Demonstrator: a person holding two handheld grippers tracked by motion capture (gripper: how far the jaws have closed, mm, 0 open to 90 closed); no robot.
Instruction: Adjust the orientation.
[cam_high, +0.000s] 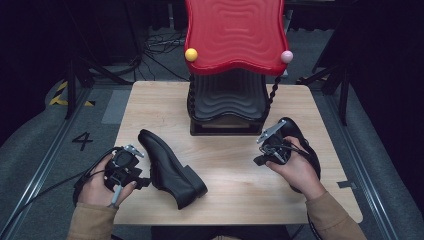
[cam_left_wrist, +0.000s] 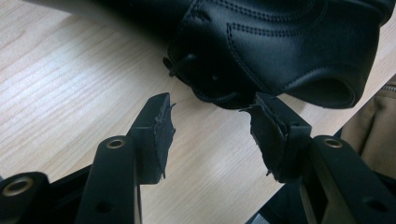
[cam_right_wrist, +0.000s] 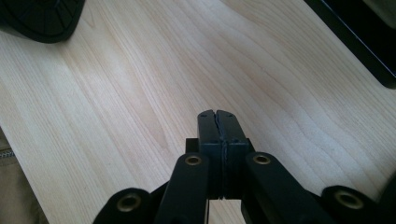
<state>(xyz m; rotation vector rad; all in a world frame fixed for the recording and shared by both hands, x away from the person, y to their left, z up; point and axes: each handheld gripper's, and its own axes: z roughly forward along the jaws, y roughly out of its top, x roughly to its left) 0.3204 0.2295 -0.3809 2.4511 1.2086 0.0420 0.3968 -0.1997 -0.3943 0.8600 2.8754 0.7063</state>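
The left gripper (cam_high: 131, 167) sits at the table's (cam_high: 230, 175) near left edge with its jaws spread wide and nothing between them. Just beyond the tips lies a black shoe (cam_left_wrist: 280, 51), on its side across the wood; in the left gripper view its laced part and open collar come right up to the tips, the right jaw's pad nearly touching the leather, though I cannot tell whether it does. Bare wood shows in the gap between the jaws. A tan sleeve (cam_left_wrist: 378, 116) shows to the right of that jaw.

The right gripper (cam_high: 260, 150) is held over the table's right half, jaws pressed together and holding nothing. In the right gripper view (cam_right_wrist: 218, 116) only plain wood lies ahead of the tips; the shoe's heel (cam_right_wrist: 39, 18) is far off to their upper left, and the dark base of a rack (cam_right_wrist: 355, 37) runs past on the upper right.

A second shoe (cam_high: 300, 135) lies behind the right hand (cam_high: 295, 167), by the table's right edge. The rack (cam_high: 227, 107), black and ribbed with a wavy red top (cam_high: 235, 35), stands at the far middle, well beyond both sets of jaws. Nothing stands between the left jaws and the near shoe.
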